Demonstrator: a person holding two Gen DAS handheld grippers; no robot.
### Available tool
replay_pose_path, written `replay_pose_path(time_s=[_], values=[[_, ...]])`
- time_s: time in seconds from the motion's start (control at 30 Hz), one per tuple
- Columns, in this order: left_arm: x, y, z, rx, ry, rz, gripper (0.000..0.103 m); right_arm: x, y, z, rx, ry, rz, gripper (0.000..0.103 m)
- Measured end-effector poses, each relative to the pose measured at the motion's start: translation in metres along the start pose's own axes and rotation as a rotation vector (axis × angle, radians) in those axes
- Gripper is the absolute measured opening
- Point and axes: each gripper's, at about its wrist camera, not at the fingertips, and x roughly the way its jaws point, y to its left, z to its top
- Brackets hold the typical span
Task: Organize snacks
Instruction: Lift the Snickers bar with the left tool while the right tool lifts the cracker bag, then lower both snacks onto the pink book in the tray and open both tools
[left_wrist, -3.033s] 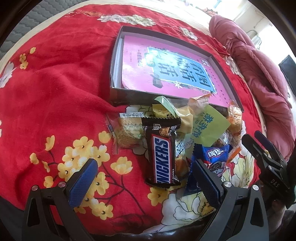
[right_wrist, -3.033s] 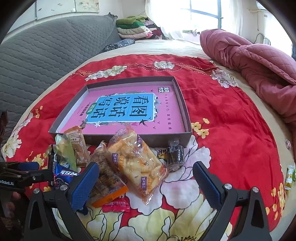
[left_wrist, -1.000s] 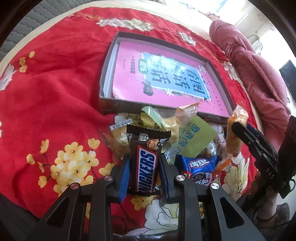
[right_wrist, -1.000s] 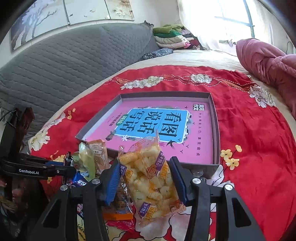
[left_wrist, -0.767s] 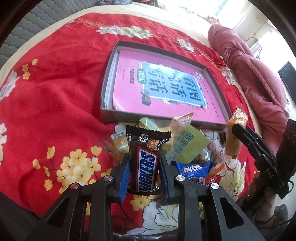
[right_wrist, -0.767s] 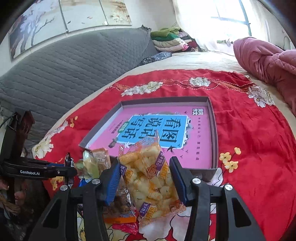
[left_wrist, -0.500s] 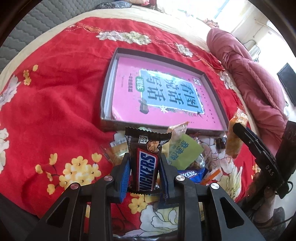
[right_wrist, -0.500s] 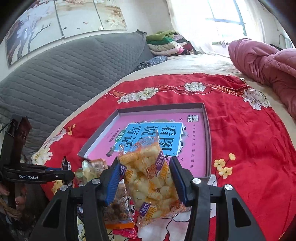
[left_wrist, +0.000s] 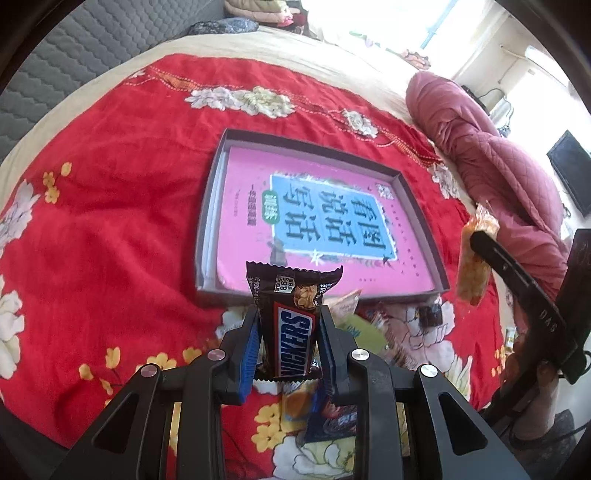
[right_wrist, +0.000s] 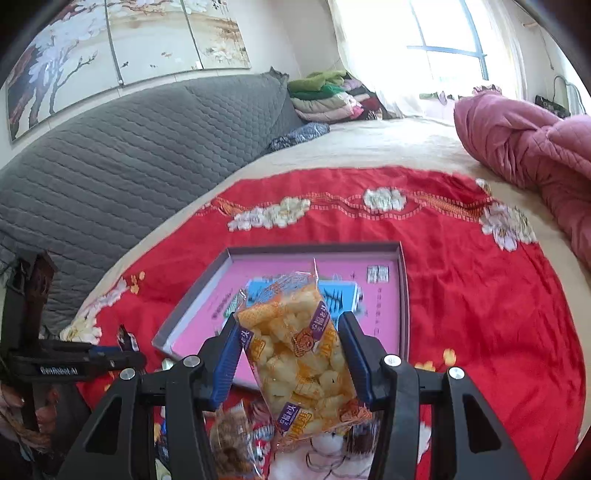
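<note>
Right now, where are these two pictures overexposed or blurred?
Left wrist view: the window top right is blown out white, while the Snickers bar is sharp. Right wrist view: the window glares too, and the red cloth looks motion-blurred.

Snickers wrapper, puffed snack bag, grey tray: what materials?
Snickers wrapper: glossy opaque plastic film, likely; printed, with a serrated end seal. Puffed snack bag: thin clear plastic, contents visible through it, crinkled. Grey tray: probably matte cardboard; thin straight walls, sharp folded corners.

In the left wrist view, the box (left_wrist: 417, 206) lies at twelve o'clock on the bedspread (left_wrist: 110, 229), loose snacks (left_wrist: 365, 328) before it, quilt (left_wrist: 498, 162) at two o'clock.
</note>
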Motion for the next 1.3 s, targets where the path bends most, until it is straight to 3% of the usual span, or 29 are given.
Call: replay_pose_path(time_s=[0.63,0.9,1.3], values=[[-0.008,-0.014,0.04,0.0,-0.066,0.009,0.03,-0.004,-0.011,0.035,0.058,-0.033,0.007,0.052],[0.016,-0.007,0.052,-0.021,-0.034,0.033,0.03,0.025,-0.024,0.028,0.117,0.024,0.018,0.052],[0.06,-0.002,0.058,-0.031,0.033,0.067,0.03,0.072,-0.026,0.005,0.138,0.109,-0.036,0.051]])
